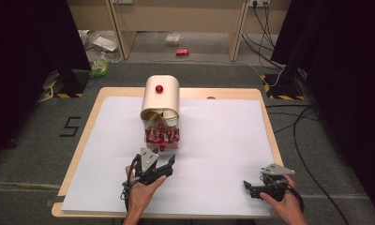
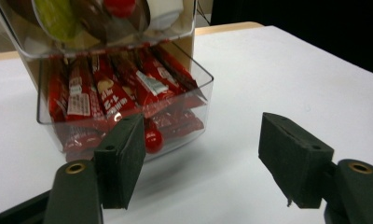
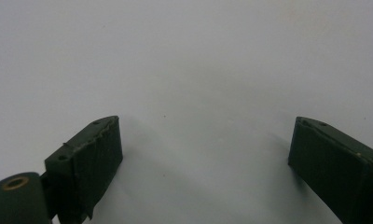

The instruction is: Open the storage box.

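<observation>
A small dispenser stands at the middle back of the table, with a cream curved lid that bears a red knob. Below the lid, a clear drawer holds several red snack bars and has a small red knob on its front. My left gripper hovers just in front of that drawer, open, with nothing between its jaws. The drawer's red knob shows beside the left pad. My right gripper rests low at the front right, open over the bare white sheet.
A white sheet covers most of the wooden table. Beyond the table, on the floor, lie a red can, some litter and cables. Dark curtains hang on both sides.
</observation>
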